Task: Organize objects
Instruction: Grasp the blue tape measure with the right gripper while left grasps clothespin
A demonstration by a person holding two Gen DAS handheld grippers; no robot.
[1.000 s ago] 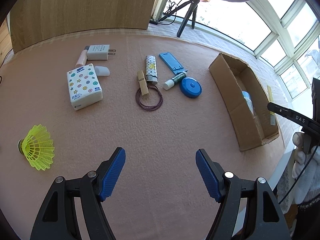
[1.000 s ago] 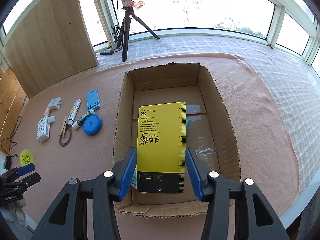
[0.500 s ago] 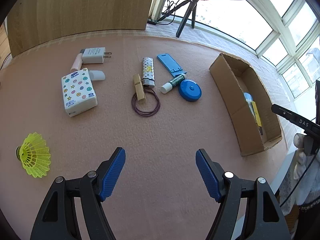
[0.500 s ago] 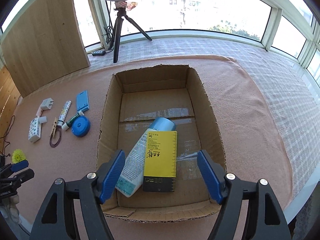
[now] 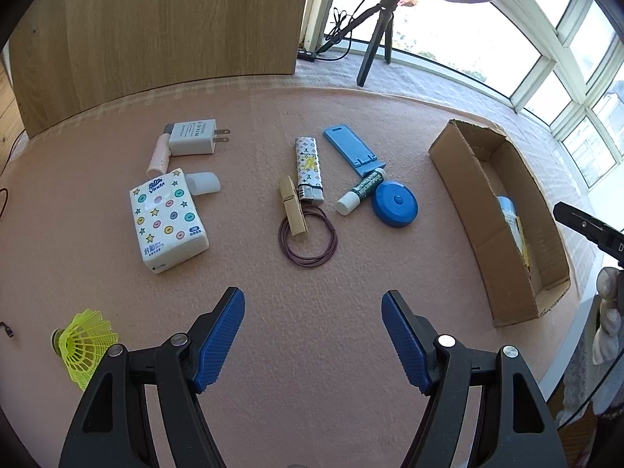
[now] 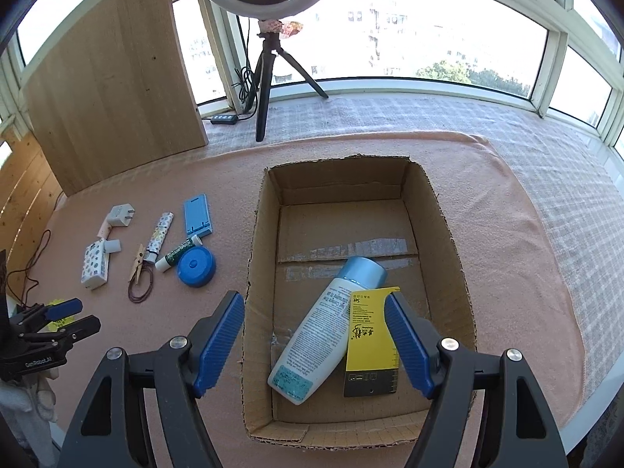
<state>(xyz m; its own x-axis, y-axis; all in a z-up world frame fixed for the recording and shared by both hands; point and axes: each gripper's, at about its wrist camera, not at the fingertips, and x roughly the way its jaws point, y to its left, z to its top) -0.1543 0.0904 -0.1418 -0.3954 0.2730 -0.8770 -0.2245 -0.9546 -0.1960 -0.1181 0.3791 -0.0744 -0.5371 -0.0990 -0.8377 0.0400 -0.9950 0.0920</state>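
while right gripper (image 6: 314, 335) fingers gape empty, yellow card (image 6: 370, 345) lies below in box (image 6: 456, 269); left gripper (image 5: 312, 335) released.

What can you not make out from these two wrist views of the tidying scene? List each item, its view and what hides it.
- Bottle and yellow card, left wrist view: mostly hidden by the cardboard box wall.
- Shuttlecock, right wrist view: largely covered by the left gripper.
- Right gripper, left wrist view: cut off by the frame edge.
- Print on the card, right wrist view: too small to read.
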